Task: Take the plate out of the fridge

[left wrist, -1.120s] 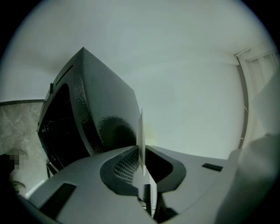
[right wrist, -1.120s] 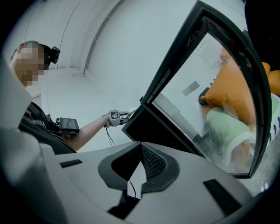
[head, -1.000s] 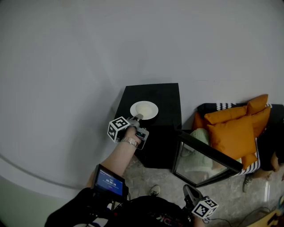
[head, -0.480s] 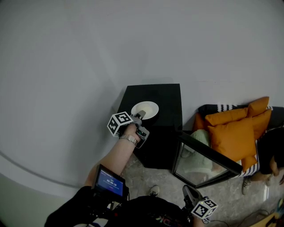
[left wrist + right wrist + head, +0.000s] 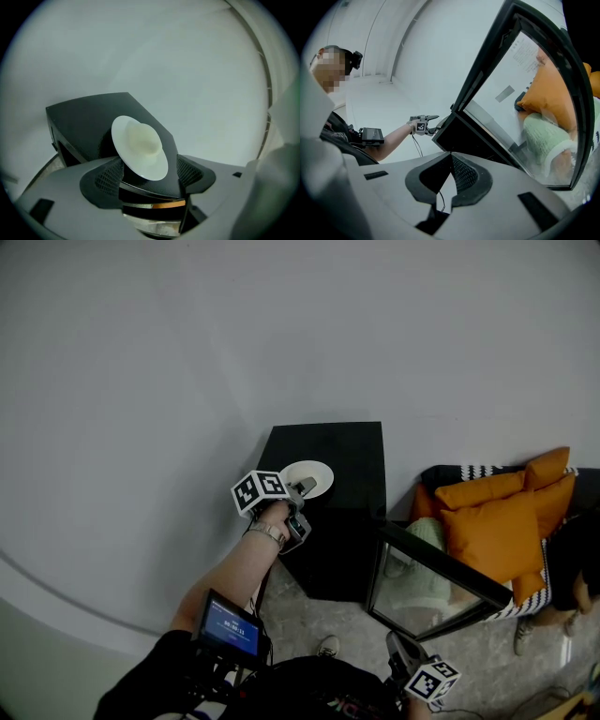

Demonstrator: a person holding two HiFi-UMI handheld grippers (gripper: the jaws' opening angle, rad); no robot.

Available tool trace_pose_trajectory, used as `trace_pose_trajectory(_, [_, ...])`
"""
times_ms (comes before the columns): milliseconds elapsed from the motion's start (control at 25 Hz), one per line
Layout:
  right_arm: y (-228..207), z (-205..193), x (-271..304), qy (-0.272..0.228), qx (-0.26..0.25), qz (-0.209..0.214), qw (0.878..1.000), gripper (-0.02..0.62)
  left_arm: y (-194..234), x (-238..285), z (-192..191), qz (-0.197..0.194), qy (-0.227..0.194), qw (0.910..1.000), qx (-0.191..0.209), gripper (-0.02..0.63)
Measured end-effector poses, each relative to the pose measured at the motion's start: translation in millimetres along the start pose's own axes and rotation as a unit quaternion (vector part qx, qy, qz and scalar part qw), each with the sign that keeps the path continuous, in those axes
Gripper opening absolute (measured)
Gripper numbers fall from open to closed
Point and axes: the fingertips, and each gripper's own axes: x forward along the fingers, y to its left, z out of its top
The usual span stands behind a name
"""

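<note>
Resting atop the black box-shaped fridge (image 5: pixel 349 448), the round white plate (image 5: pixel 315 476) lies outside it, between the left claw's (image 5: pixel 304 487) jaws, which have just been opening wide. Release seems in hand; backing off without nudging the plate likely follows, the right claw (image 5: pixel 450 157) closed and empty.

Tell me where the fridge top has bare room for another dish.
The fridge top is bare along its right side, between the plate and the right edge, and in the back strip by the wall. The near left corner is crowded: the left gripper, whose jaws have just been opening, straddles the plate there.
</note>
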Motion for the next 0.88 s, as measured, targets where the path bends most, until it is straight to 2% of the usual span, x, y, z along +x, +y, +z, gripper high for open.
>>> trace_pose_trajectory(120, [-2,1,-4,-0.008,0.007,0.0,1.0,0.008,-11,10,-4,0.001,0.033,0.9983,0.049,0.399])
trace_pose_trajectory(200, [0,3,-7,-0.012,0.008,-0.001,1.0,0.008,-19,14,-8,0.003,0.052,0.9953,0.082,0.419])
trace_pose_trajectory(360, [-2,6,-12,-0.022,0.01,-0.009,1.0,0.008,-21,20,-16,0.013,0.072,0.9856,0.153,0.42])
trace_pose_trajectory(520, [-7,8,-15,-0.031,0.019,-0.015,0.999,0.008,-18,18,-18,0.008,0.074,0.9805,0.182,0.419])
trace_pose_trajectory(600, [-8,8,-15,-0.03,0.021,-0.014,0.999,0.008,-18,16,-22,0.005,0.078,0.975,0.208,0.417])
trace_pose_trajectory(680, [-6,8,-12,-0.026,0.021,-0.011,0.999,0.008,-17,13,-29,0.008,0.089,0.9634,0.253,0.417])
trace_pose_trajectory(800, [-4,8,-7,-0.02,0.019,-0.005,1.0,0.008,-15,12,-40,0.022,0.108,0.9341,0.34,0.417])
trace_pose_trajectory(880, [-2,8,-5,-0.017,0.019,-0.002,1.0,0.008,-14,11,-45,0.03,0.115,0.9171,0.38,0.417])
